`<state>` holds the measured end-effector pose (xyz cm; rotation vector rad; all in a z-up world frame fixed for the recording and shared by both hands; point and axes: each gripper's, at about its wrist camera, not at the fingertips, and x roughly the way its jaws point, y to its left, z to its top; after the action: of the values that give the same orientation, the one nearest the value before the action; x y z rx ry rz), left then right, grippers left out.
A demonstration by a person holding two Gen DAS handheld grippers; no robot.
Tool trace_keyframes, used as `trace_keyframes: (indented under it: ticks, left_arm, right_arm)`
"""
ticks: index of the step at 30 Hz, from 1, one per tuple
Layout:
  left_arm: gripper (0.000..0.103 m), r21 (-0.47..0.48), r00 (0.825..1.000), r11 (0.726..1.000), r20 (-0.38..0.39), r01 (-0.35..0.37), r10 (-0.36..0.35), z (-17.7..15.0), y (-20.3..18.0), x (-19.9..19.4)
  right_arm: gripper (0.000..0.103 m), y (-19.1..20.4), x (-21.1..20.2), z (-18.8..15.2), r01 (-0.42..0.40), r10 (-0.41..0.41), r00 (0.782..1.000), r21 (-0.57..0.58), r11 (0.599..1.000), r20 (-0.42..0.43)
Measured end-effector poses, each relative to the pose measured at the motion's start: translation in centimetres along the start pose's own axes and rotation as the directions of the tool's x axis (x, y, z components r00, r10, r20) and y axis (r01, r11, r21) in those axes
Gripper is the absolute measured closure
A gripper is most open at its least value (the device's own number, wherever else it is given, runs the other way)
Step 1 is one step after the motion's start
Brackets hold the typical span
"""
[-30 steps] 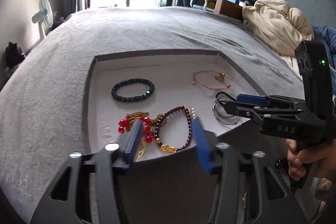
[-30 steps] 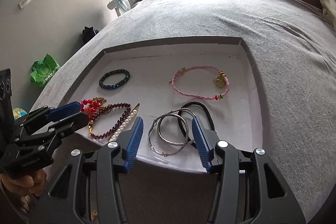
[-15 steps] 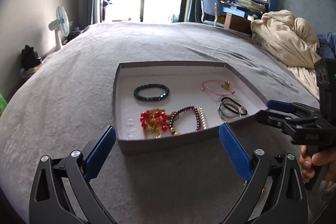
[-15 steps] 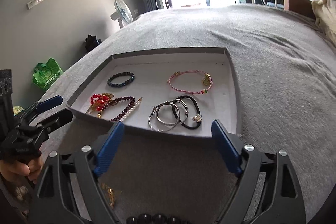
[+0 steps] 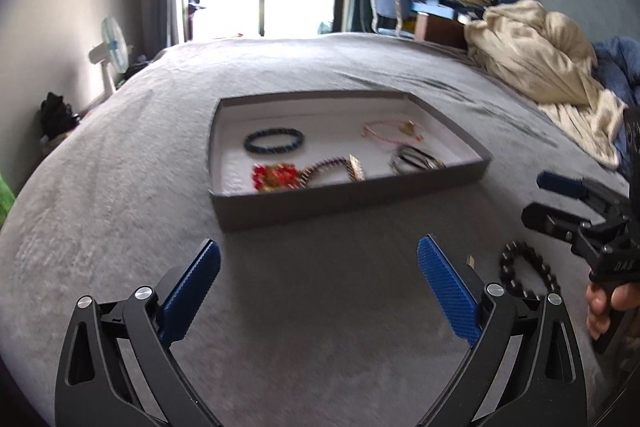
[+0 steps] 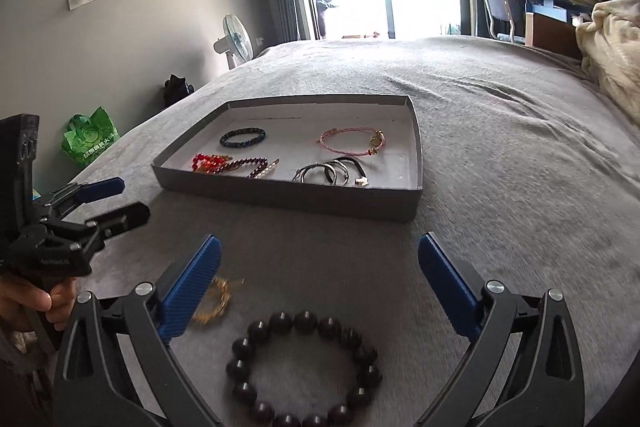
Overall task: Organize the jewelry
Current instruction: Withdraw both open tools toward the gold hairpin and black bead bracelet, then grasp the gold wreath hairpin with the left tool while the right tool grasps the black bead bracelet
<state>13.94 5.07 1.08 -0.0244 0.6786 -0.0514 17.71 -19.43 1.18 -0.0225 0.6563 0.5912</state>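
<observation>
Dark round-beaded bracelet on the grey bed: probably light, floppy, slippery; pinch across one strand. Right gripper opening, left gripper spread wide, both empty.

Legible text: "DAS", pale letters on the black body of the right gripper. Print on green bag: unreadable.

A: Where is the tray sitting?
B: On the bed, with bracelets lying inside it.
A: And nearer than it?
B: A beaded bracelet is lying on the bed, a chain just left of it.
</observation>
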Motion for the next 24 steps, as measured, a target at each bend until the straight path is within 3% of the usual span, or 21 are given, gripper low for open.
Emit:
trace_keyframes:
  ticks: [10, 24]
  left_arm:
    - [0.005, 0.108, 1.0, 0.994, -0.019, -0.005, 0.007, -2.2, -3.3, -1.0]
    - [0.005, 0.247, 0.996, 0.968, -0.089, 0.05, -0.029, -2.3, -6.8, 0.2]
  right_arm:
    - [0.006, -0.6, -2.1, -3.0, -0.012, 0.014, 1.0, 0.093, 0.996, -0.02]
    - [0.006, -2.8, -2.3, -3.8, -0.009, 0.015, 1.0, 0.221, 0.975, -0.024]
